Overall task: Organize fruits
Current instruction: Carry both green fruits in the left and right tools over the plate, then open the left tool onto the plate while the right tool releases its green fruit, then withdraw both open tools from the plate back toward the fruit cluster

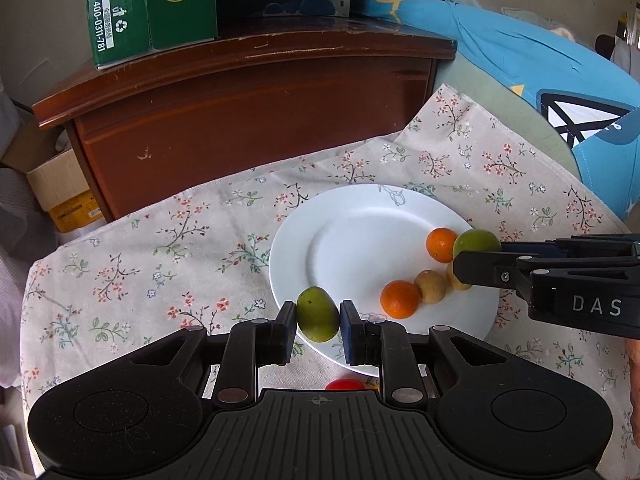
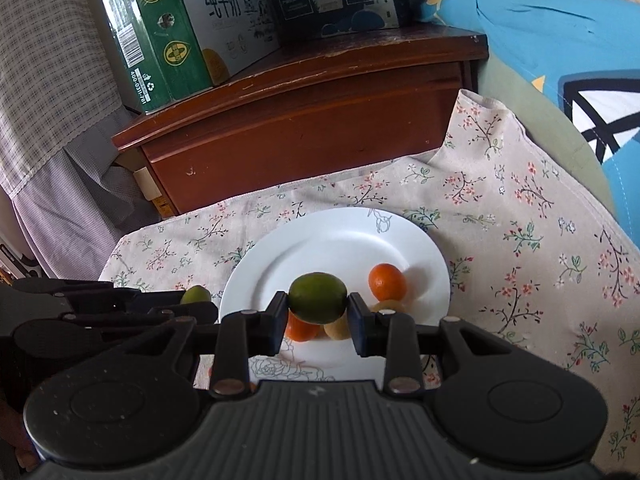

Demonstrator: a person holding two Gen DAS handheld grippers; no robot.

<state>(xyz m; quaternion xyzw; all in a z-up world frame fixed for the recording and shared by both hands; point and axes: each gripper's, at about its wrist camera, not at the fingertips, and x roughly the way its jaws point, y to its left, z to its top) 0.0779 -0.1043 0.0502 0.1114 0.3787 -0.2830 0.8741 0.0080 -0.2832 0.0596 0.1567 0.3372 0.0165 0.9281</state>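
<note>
Two green fruits are in the air over the white plate (image 1: 320,240). The small oval green fruit (image 1: 318,314) is clamped in the left gripper (image 1: 318,320) above the plate's 7 o'clock rim; the rounder green fruit (image 2: 318,297) is clamped in the right gripper (image 2: 318,312) above the fruit pile.

Already on the plate, toward 4 o'clock, lie two oranges (image 1: 400,299) and brown kiwis (image 1: 431,286), touching one another.

A release directly over them could, I judge, knock the round pieces loose and send one rolling off the shallow rim onto the floral cloth (image 1: 160,248). The left fruit sits near the rim, so dropping it there risks a roll-off. The two grippers are close; crossing paths could collide.

A red fruit (image 1: 346,384) lies off the plate, at 6 o'clock.
</note>
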